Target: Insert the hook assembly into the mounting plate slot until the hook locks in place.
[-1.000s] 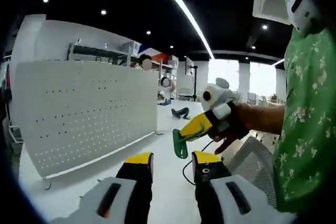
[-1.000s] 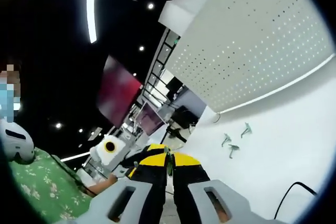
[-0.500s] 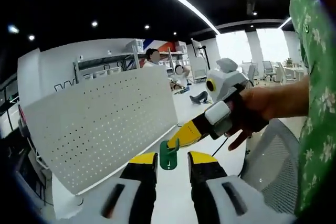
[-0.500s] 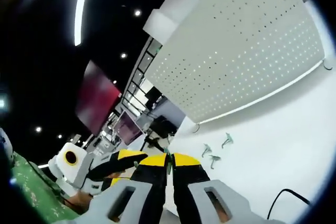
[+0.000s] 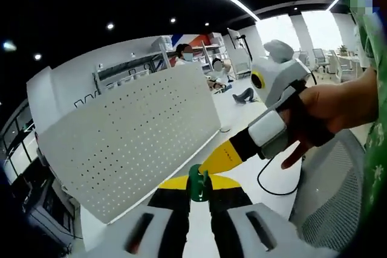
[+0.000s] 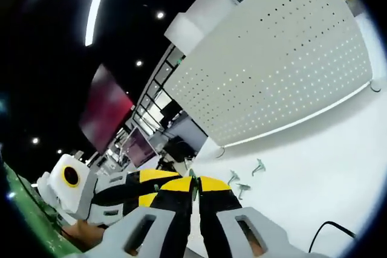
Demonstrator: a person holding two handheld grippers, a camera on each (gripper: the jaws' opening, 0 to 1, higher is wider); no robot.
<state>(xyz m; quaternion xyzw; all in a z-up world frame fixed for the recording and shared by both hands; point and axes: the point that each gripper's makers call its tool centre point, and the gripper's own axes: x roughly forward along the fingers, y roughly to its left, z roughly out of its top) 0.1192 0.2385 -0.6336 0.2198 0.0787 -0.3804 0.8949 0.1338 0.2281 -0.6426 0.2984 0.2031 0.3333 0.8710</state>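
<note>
A white perforated mounting plate (image 5: 133, 140) stands upright on the white table (image 5: 248, 167), to the left in the left gripper view. A green hook (image 5: 197, 179) sits between the yellow-tipped jaws of my left gripper (image 5: 198, 184), which are closed against it. My right gripper (image 5: 222, 156) comes in from the right, held by a hand (image 5: 329, 110), and pinches the same hook. In the right gripper view, my right gripper (image 6: 193, 187) is shut with a thin green edge of the hook (image 6: 193, 176) between the jaws. The left gripper (image 6: 152, 189) lies close on the left, and the plate (image 6: 272, 70) stands beyond.
Three loose green hooks (image 6: 242, 179) lie on the table (image 6: 314, 173) in front of the plate. A black cable (image 5: 269, 182) loops on the table. A mesh chair back (image 5: 329, 200) stands at the right. People (image 5: 184, 54) and shelving (image 5: 121, 70) are far behind the plate.
My left gripper's jaws have closed in from an open gap onto the green hook that the right gripper holds. Both cameras have shifted, and the two grippers have drawn together.
</note>
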